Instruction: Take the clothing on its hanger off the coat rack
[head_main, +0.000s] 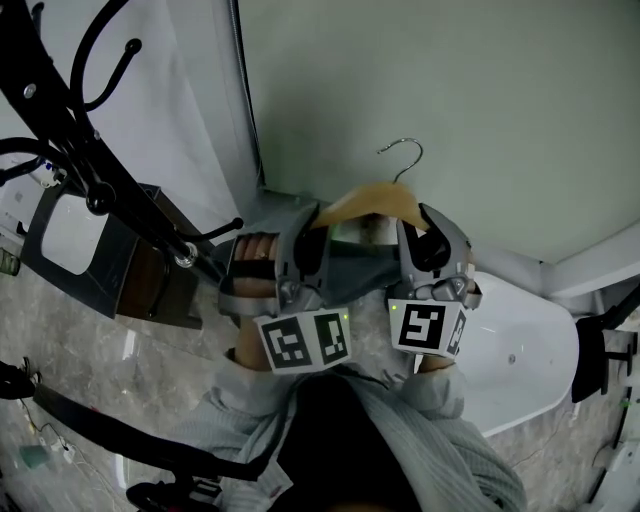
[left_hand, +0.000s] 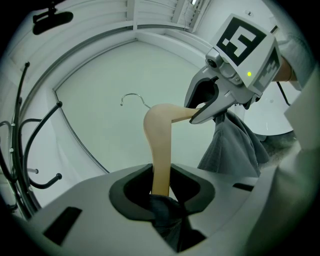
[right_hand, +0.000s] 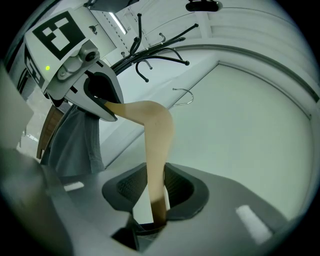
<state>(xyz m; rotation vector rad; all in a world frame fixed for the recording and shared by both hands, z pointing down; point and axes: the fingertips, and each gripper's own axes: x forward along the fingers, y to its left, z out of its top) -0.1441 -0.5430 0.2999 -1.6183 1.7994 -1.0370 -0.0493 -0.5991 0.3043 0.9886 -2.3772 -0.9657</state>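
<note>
**Hanger off the rack, held at both ends**

Nearest to us, the left gripper (head_main: 312, 232) was clamped on one arm of the tan curved wooden hanger (head_main: 375, 200). Its own view showed the wood and a wad of dark cloth pinched between the jaws. The right gripper (head_main: 425, 235) was closed on the other arm, with bare wood between its ribbed pads. Neither pair of tongs was empty.

The grey cloth garment (head_main: 355, 255) hung from the hanger, between and below the two grippers. Beyond them the thin silver wire hook (head_main: 403, 155) pointed up and away, touching nothing, with only pale wall behind it.

Step, as we judged it: the lift-off looked done, since the hook was well apart from every peg. The next move called for carrying the load clear, with both ends level so that the garment would not slide off. We couldn't tell where it was meant to go.

Around it, the black metal coat rack (head_main: 90, 170) with curled pegs stood to the left, and one low knobbed peg reached near the left gripper. That was the likeliest snag for the fabric. A dark open-fronted box (head_main: 75, 255) sat under the rack. A white rounded tub (head_main: 520, 350) lay to the right, below the right gripper. The plain grey-green wall (head_main: 450, 90) was farthest.
</note>
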